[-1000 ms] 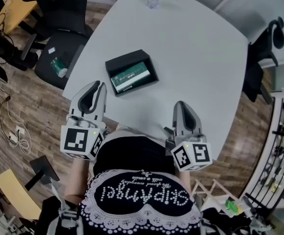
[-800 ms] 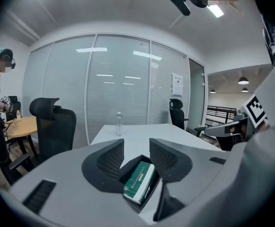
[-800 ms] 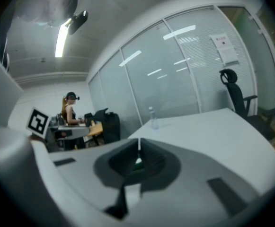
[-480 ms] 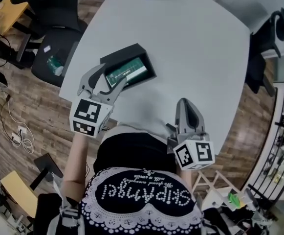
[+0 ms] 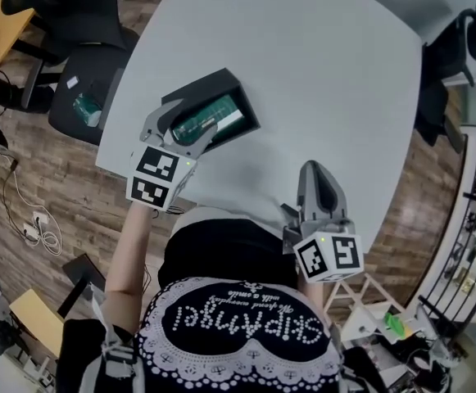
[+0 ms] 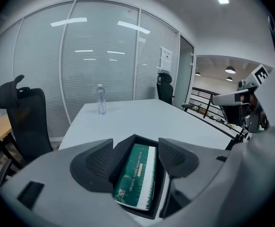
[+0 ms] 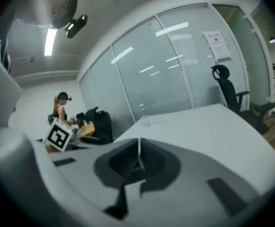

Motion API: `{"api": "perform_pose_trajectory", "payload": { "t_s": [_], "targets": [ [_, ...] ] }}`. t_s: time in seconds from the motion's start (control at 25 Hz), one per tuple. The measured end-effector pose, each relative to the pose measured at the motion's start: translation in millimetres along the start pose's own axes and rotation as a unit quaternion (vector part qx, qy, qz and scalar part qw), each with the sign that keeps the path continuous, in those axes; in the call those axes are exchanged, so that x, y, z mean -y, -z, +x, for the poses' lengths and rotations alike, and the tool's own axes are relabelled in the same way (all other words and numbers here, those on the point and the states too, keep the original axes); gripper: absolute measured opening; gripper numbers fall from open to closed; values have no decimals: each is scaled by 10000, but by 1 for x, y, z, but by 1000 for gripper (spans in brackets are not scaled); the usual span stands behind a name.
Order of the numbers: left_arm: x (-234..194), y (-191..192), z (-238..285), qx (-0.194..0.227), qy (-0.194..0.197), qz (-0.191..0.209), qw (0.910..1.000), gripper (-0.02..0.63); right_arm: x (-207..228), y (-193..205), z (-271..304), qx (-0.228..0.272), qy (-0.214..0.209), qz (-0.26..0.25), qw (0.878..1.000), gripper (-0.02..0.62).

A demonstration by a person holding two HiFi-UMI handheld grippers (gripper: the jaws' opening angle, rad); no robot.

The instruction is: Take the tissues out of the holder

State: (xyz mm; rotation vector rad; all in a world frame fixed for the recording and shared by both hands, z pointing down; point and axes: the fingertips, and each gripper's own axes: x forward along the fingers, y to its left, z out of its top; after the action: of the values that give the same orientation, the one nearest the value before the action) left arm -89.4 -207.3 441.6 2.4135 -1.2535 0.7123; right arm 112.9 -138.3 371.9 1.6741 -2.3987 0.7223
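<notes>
Left gripper [image 5: 190, 123] opening wide, jaws straddling green tissues [image 6: 136, 176] in black holder [image 5: 215, 83]; right gripper [image 5: 317, 175] closed, empty.

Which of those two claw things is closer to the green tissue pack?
The left. The left gripper hangs just over the tissue pack in its black holder, jaws opening with the pack between them, untouched. The right gripper, shut, sits back by the near edge of the table.

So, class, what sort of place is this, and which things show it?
Probably an office meeting room: a large white table, black office chairs beside it, and a glass partition wall with blinds.
</notes>
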Motion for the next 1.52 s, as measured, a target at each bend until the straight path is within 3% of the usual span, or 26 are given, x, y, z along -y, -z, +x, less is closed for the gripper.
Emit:
{"api": "perform_pose_trajectory", "payload": {
  "t_s": [0.56, 1.2, 1.52],
  "targets": [
    [9, 33, 26, -621, 321, 104, 9975, 337, 1, 12, 1, -160, 52, 87, 9998, 35],
    [16, 71, 54, -1398, 600, 255, 9880, 357, 2, 16, -12, -104, 122, 122, 9998, 35],
    [14, 90, 64, -1871, 485, 329, 9806, 357, 5, 19, -15, -115, 155, 157, 9997, 35]
  ]
}}
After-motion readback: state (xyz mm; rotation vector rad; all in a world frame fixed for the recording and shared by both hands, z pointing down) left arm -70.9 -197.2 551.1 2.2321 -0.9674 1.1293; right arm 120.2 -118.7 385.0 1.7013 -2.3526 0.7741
